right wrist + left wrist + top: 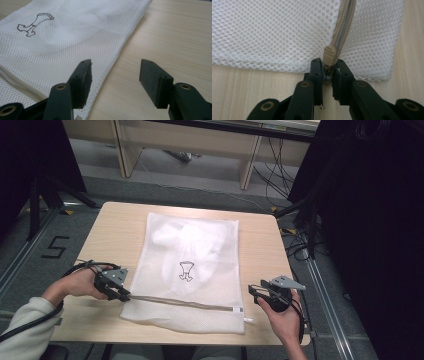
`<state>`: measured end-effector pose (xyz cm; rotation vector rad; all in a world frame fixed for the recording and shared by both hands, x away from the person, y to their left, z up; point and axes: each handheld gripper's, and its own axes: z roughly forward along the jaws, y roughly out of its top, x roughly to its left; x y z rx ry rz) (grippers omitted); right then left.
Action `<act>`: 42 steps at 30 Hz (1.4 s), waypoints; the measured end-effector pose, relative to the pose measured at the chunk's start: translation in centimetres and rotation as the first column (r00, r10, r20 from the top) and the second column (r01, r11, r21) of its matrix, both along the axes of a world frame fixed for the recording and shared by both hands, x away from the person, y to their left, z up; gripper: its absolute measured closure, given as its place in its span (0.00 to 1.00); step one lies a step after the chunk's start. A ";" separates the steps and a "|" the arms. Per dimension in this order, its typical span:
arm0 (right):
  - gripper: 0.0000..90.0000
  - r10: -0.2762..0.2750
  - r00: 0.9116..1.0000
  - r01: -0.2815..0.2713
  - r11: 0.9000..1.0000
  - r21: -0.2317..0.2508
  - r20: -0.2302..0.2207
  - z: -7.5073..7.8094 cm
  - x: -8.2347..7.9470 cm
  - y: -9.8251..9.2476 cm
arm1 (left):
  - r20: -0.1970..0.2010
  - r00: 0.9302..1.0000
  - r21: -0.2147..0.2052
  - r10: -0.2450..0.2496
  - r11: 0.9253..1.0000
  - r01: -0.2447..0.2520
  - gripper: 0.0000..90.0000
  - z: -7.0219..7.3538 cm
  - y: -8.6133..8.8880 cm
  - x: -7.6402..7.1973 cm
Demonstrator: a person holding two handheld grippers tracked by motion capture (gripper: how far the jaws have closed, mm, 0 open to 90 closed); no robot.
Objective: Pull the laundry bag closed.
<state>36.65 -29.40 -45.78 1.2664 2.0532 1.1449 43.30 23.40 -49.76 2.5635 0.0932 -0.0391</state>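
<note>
Near edge of the pale wooden table point(100, 320): the left gripper point(328, 71) has its jaws pinched on the bag's beige plastic zipper pull point(329, 55), at the left end of the beige zipper track point(185, 302) that runs across the near side of the white mesh laundry bag point(192, 265). The right gripper point(115, 75) hangs with jaws spread and empty just off the bag's right edge, over bare wood. Best bet, I'd say: clamp the right jaws on the mesh corner by the far zipper end to anchor it, then drag the pull straight along the track, low and steady, so the mesh and the white cloth inside, further back, don't bunch.
</note>
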 end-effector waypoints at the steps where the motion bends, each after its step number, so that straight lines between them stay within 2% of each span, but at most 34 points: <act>1: 0.49 0.000 1.000 0.000 1.000 0.008 -0.010 0.0 0.0 0.1 | 0.003 1.000 -0.005 0.002 1.000 -0.002 0.87 0.0 0.0 0.0; 2: 0.50 -0.018 0.999 0.019 0.999 0.029 -0.037 0.1 -0.3 0.3 | 0.002 1.000 -0.005 0.004 1.000 -0.004 0.88 0.0 0.1 0.0; 4: 0.50 -0.015 0.999 0.016 0.999 0.036 -0.044 0.2 -0.3 0.4 | 0.006 1.000 0.003 0.015 1.000 -0.015 0.87 0.2 0.1 -0.2; 5: 0.50 0.005 1.000 -0.004 1.000 0.019 -0.023 0.1 -0.1 0.2 | 0.009 1.000 0.009 0.011 1.000 -0.011 0.87 0.4 0.1 -0.2; 6: 0.50 0.008 1.000 -0.008 1.000 0.021 -0.022 0.2 -0.1 0.2 | 0.018 1.000 -0.002 0.022 1.000 -0.022 0.87 0.7 0.2 -0.3; 7: 0.50 -0.016 0.999 0.018 0.999 0.042 -0.046 0.3 -0.4 0.6 | 0.026 0.999 -0.005 0.021 1.000 -0.021 0.87 1.0 0.2 -0.4; 9: 0.50 0.003 0.999 -0.002 1.000 0.030 -0.034 0.5 -0.3 0.7 | 0.036 0.999 -0.033 0.039 0.999 -0.038 0.87 1.8 0.5 -0.6; 10: 0.50 0.009 1.000 -0.008 0.999 0.043 -0.026 0.6 -0.3 1.0 | 0.044 0.998 -0.041 0.048 0.998 -0.046 0.87 2.1 0.7 -0.7; 11: 0.51 0.031 0.999 -0.030 0.999 0.032 -0.010 0.8 -0.2 1.1 | 0.047 0.997 -0.057 0.054 0.997 -0.052 0.87 2.4 0.7 -0.8; 12: 0.52 0.037 0.999 -0.036 0.998 0.059 -0.013 0.9 -0.2 1.6 | 0.051 0.997 -0.068 0.055 0.996 -0.051 0.87 2.6 0.8 -0.9; 14: 0.53 0.088 0.996 -0.088 0.995 0.049 0.010 1.4 0.0 2.3 | 0.058 0.997 -0.078 0.060 0.995 -0.055 0.87 3.1 0.8 -1.1; 15: 0.53 0.092 0.996 -0.091 0.992 0.087 -0.008 1.5 -0.1 3.1 | 0.058 0.997 -0.078 0.060 0.995 -0.055 0.87 3.1 0.8 -1.1; 17: 0.54 0.144 0.989 -0.145 0.984 0.101 0.013 1.8 0.2 4.5 | 0.061 0.996 -0.080 0.068 0.995 -0.063 0.88 3.3 0.8 -1.2; 18: 0.55 0.163 0.987 -0.162 0.980 0.118 0.003 2.0 0.3 5.1 | 0.058 0.996 -0.080 0.071 0.995 -0.066 0.88 3.3 0.8 -1.2; 19: 0.56 0.203 0.979 -0.203 0.971 0.129 0.017 2.2 0.6 6.1 | 0.059 0.996 -0.080 0.072 0.995 -0.067 0.88 3.3 0.8 -1.2; 20: 0.56 0.220 0.975 -0.221 0.967 0.127 0.028 2.2 0.8 6.7 | 0.055 0.996 -0.082 0.075 0.994 -0.070 0.88 3.3 0.8 -1.2; 21: 0.56 0.242 0.970 -0.240 0.959 0.150 0.000 2.4 0.9 7.9 | 0.056 0.995 -0.089 0.080 0.993 -0.075 0.88 3.4 0.8 -1.3; 22: 0.56 0.275 0.962 -0.273 0.951 0.145 0.007 2.5 1.2 8.6 | 0.064 0.995 -0.090 0.074 0.994 -0.068 0.88 3.5 0.8 -1.2; 23: 0.56 0.287 0.958 -0.282 0.946 0.159 -0.013 2.6 1.3 9.6 | 0.056 0.995 -0.094 0.085 0.992 -0.080 0.88 3.6 0.9 -1.3; 24: 0.56 0.307 0.952 -0.303 0.941 0.153 -0.007 2.6 1.5 10.4 | 0.062 0.995 -0.093 0.078 0.993 -0.073 0.89 3.7 0.9 -1.2; 25: 0.56 0.315 0.949 -0.309 0.936 0.166 -0.010 2.6 1.6 11.1 | 0.057 0.994 -0.100 0.089 0.991 -0.083 0.89 3.8 0.9 -1.3; 27: 0.56 0.358 0.933 -0.349 0.918 0.187 -0.017 2.6 2.0 13.1 | 0.058 0.994 -0.099 0.090 0.992 -0.084 0.89 3.9 0.9 -1.3; 28: 0.57 0.369 0.929 -0.360 0.917 0.174 -0.027 2.8 2.1 13.9 | 0.059 0.994 -0.099 0.090 0.992 -0.084 0.89 3.9 0.8 -1.3; 31: 0.57 0.424 0.906 -0.416 0.896 0.158 -0.019 2.9 2.8 16.1 | 0.064 0.994 -0.097 0.091 0.992 -0.084 0.89 3.9 0.8 -1.3; 32: 0.57 0.424 0.906 -0.416 0.896 0.158 -0.019 2.9 2.8 16.1 | 0.064 0.994 -0.097 0.091 0.992 -0.084 0.89 3.9 0.8 -1.3; 33: 0.57 0.456 0.890 -0.444 0.878 0.181 -0.030 2.9 3.0 17.9 | 0.078 0.994 -0.094 0.076 0.993 -0.069 0.89 4.1 0.8 -1.2; 34: 0.57 0.471 0.881 -0.458 0.870 0.181 -0.034 2.9 3.1 18.4 | 0.077 0.994 -0.091 0.074 0.994 -0.067 0.90 4.2 0.8 -1.2; 35: 0.57 0.469 0.882 -0.455 0.873 0.176 -0.046 2.9 3.1 19.1 | 0.071 0.994 -0.097 0.088 0.992 -0.081 0.90 4.2 0.8 -1.3; 36: 0.57 0.481 0.876 -0.468 0.868 0.165 -0.048 3.0 3.3 19.6 | 0.070 0.994 -0.099 0.089 0.992 -0.082 0.90 4.3 0.7 -1.3; 37: 0.57 0.488 0.871 -0.474 0.863 0.178 -0.049 2.9 3.3 20.1 | 0.074 0.993 -0.103 0.089 0.991 -0.081 0.90 4.3 0.7 -1.3; 39: 0.58 0.510 0.859 -0.496 0.851 0.175 -0.042 2.8 3.6 21.3 | 0.081 0.993 -0.102 0.081 0.992 -0.073 0.90 4.4 0.7 -1.3; 40: 0.58 0.514 0.856 -0.499 0.849 0.175 -0.052 2.9 3.7 21.7 | 0.082 0.993 -0.102 0.081 0.992 -0.072 0.90 4.4 0.7 -1.3; 41: 0.58 0.516 0.856 -0.502 0.846 0.179 -0.035 2.8 3.7 22.2 | 0.081 0.993 -0.103 0.081 0.992 -0.072 0.90 4.4 0.7 -1.3; 42: 0.59 0.525 0.850 -0.510 0.843 0.172 -0.052 2.9 3.8 22.3 | 0.081 0.993 -0.102 0.082 0.992 -0.073 0.90 4.4 0.7 -1.3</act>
